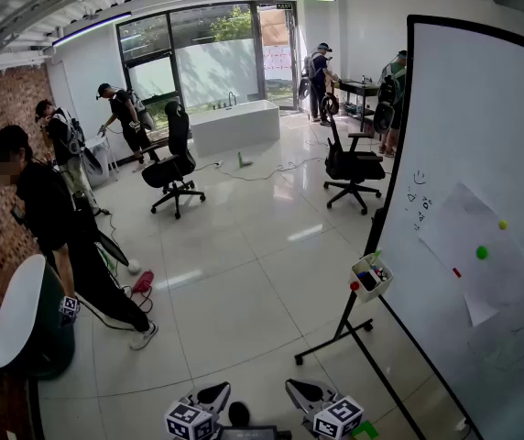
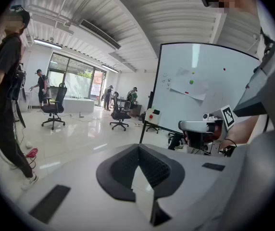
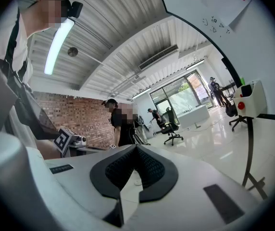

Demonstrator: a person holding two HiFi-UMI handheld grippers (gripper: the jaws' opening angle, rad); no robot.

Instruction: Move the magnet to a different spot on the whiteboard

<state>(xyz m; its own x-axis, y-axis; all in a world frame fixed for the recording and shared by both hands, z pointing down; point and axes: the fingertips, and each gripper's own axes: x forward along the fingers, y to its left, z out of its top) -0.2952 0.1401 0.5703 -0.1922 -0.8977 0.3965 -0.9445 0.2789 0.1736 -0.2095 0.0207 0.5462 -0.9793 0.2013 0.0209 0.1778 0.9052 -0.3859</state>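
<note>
The whiteboard (image 1: pixel 482 136) stands on its frame at the right. A green round magnet (image 1: pixel 482 252) sits on a paper sheet (image 1: pixel 468 246) stuck to the board, with a yellow magnet (image 1: pixel 503 225) above it and a small red magnet (image 1: pixel 456 271) below left. My left gripper (image 1: pixel 212 397) and right gripper (image 1: pixel 304 395) hang low at the bottom edge, well short of the board. In the left gripper view the jaws (image 2: pixel 138 149) are shut on nothing, and the green magnet (image 2: pixel 191 82) shows far off. In the right gripper view the jaws (image 3: pixel 136 151) meet, also with nothing between them.
A marker tray (image 1: pixel 370 276) hangs at the board's left edge, above the stand's black foot (image 1: pixel 335 337). A person in black (image 1: pixel 51 218) stands at the left by a round table (image 1: pixel 15 314). Two office chairs (image 1: pixel 175 168) (image 1: pixel 352 163) and more people stand farther back.
</note>
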